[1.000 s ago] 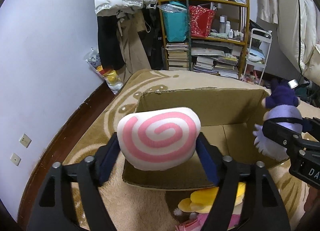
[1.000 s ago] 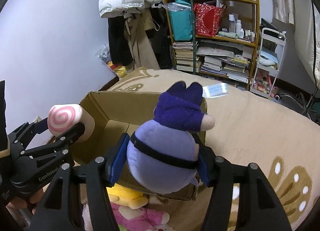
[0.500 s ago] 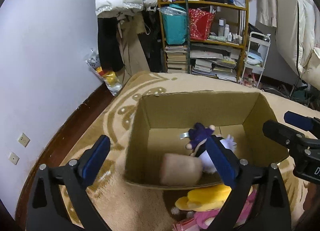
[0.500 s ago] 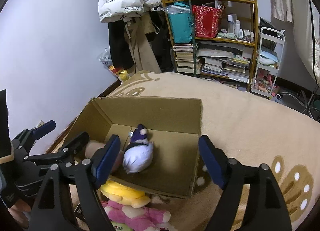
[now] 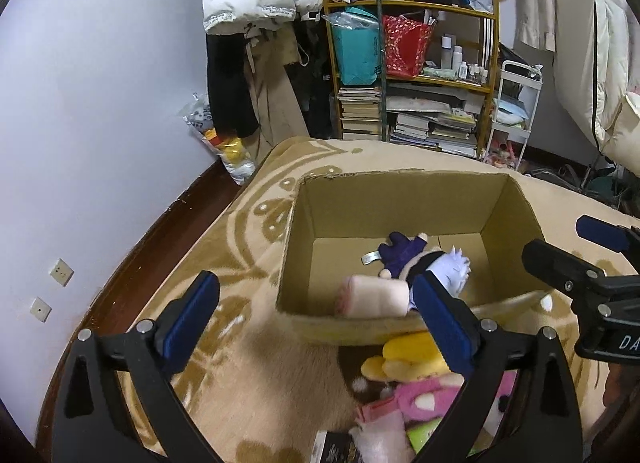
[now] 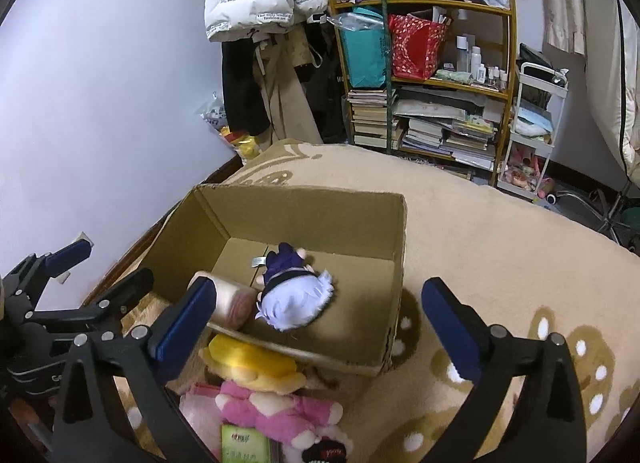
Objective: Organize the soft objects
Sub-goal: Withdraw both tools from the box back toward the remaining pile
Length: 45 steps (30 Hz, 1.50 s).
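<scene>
An open cardboard box (image 5: 400, 199) (image 6: 304, 207) stands on the beige rug. Inside it lie a purple plush doll (image 5: 424, 263) (image 6: 294, 295) and a pink-swirl roll cushion (image 5: 374, 297) (image 6: 230, 299), side by side against the near wall. My left gripper (image 5: 316, 323) is open and empty, held above the box's near left edge; it also shows in the right wrist view (image 6: 104, 267). My right gripper (image 6: 320, 327) is open and empty above the box's near right part; it also shows in the left wrist view (image 5: 576, 251).
A yellow plush (image 5: 412, 355) (image 6: 256, 359), a pink plush (image 6: 276, 409) (image 5: 428, 395) and a green card (image 6: 244, 443) lie on the rug in front of the box. A full shelf (image 5: 416, 75) and hanging coats (image 5: 248, 39) stand behind. The wall (image 5: 80, 143) is to the left.
Both grippers opened and let go: the swirl cushion and the purple doll dropped into the box and came to rest. Both grippers have drawn back a little.
</scene>
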Tool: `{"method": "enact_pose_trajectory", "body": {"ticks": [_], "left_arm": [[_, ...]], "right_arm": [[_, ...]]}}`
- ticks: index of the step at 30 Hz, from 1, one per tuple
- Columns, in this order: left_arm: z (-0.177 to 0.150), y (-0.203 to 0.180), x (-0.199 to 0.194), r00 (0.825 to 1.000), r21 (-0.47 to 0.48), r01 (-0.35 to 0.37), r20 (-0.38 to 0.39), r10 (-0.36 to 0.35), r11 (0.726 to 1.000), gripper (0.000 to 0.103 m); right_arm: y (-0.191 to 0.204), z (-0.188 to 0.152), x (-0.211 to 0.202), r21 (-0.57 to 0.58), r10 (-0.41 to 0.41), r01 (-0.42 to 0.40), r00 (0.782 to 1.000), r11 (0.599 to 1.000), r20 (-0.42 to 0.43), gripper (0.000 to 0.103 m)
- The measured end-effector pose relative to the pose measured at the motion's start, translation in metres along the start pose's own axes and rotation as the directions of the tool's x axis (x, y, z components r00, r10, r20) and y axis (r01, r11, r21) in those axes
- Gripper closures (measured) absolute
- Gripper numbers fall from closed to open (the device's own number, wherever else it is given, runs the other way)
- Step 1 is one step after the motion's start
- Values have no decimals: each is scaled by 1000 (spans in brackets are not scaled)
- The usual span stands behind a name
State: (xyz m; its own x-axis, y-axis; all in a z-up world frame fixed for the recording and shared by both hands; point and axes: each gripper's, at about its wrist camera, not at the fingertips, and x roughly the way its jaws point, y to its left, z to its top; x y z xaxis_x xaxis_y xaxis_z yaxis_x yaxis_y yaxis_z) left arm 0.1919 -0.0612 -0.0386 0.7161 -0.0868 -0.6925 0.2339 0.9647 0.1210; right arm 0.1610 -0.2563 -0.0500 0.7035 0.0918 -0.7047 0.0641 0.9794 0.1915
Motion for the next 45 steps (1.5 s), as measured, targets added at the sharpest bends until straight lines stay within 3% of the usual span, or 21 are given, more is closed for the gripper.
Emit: {"method": "enact_pose_trajectory", "body": {"ticks": [23,36,45], "left_arm": [[-55,27,-41,992,-48,-6,-128,0,999,6],[-76,23,-28,980,-23,-37,-195,32,999,6],[-89,35,-5,963,-109,-5,-269,-25,994,6]], "right_arm": [[14,-39,-42,65,9,-6,999,998,-43,0],[17,-61,-46,89,-21,29,995,996,-95,0],[14,-75,-36,101,-35,51,987,994,-157,0]]}}
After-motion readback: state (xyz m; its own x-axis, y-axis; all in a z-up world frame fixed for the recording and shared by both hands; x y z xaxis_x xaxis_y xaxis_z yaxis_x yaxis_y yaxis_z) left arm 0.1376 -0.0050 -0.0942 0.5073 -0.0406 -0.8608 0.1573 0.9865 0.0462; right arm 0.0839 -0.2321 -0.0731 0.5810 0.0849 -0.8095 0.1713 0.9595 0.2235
